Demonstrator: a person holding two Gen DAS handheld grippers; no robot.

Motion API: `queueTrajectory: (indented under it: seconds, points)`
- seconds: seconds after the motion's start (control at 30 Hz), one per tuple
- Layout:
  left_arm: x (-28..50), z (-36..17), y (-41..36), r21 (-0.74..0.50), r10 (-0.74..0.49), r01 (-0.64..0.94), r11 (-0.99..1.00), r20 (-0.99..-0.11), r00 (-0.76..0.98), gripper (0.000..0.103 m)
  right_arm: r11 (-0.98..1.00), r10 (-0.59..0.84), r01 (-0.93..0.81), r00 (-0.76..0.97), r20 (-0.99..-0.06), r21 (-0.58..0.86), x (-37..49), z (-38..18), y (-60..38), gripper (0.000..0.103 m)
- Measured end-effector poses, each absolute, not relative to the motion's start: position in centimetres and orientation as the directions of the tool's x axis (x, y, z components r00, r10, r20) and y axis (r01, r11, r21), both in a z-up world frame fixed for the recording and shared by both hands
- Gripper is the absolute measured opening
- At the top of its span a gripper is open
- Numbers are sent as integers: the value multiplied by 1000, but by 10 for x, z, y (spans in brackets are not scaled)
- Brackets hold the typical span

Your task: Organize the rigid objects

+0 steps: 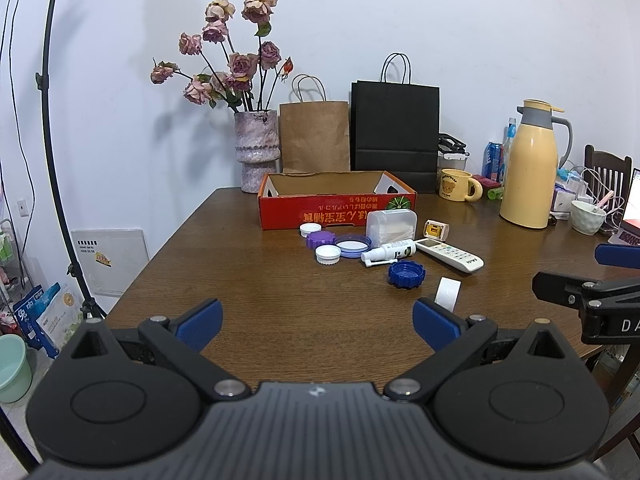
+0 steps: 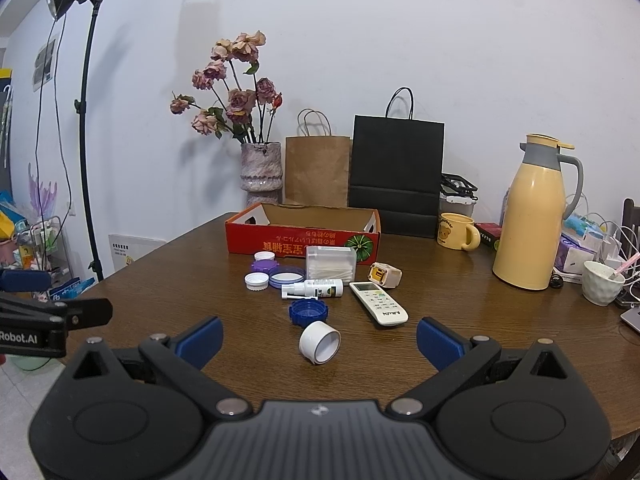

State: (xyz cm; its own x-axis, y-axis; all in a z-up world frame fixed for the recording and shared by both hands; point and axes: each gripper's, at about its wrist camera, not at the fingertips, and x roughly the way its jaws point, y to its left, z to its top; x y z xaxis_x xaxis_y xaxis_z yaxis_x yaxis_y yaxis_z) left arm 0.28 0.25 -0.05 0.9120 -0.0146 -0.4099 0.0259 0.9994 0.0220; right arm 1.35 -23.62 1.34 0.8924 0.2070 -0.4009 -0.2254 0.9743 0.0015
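Observation:
An open red cardboard box [image 1: 320, 210] [image 2: 280, 242] stands mid-table. In front of it lie two white caps [image 1: 328, 255], a purple lid [image 1: 320, 239], a clear blue-rimmed lid [image 1: 352, 245], a cotton-swab box [image 1: 391, 226], a spray bottle [image 1: 390, 251], a white remote [image 1: 450, 255] [image 2: 378, 303], a small yellow device [image 1: 436, 229], a blue lid [image 1: 406, 274] [image 2: 308, 312] and a white tape roll [image 1: 448, 294] [image 2: 319, 341]. My left gripper [image 1: 318, 326] is open and empty over the near table. My right gripper [image 2: 320, 340] is open, with the tape roll lying between its fingers' line of sight.
A vase of dried roses [image 1: 258, 150], a brown bag [image 1: 314, 136] and a black bag [image 1: 394, 132] stand behind the box. A yellow mug [image 1: 456, 185], yellow thermos [image 1: 530, 168] and white bowl [image 1: 588, 216] are at the right. A light stand [image 1: 60, 160] is left of the table.

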Motion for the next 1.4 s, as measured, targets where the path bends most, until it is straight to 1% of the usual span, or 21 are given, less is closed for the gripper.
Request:
queueTrajectory:
  seconds: [0.23,0.87,1.2,1.4]
  points:
    - [11,-4,3,19,-19,29,999,-422,906,103,973,204,-229,888,-413,-11,19,15,-225,103]
    - [55,-19,3,-4,-11,11,1000,-441,897,103,963,230,-269,860,-455,-22,65,-19,-223,103]
    - [87,-33,1,-3,1,-2,1000,-481,877,103,961,234,-276,842,-487,-17,100,-40,-231,103]
    - [108,-42,1,-4,13,-17,1000,-508,861,103,959,237,-282,819,-522,-7,126,-56,-234,102]
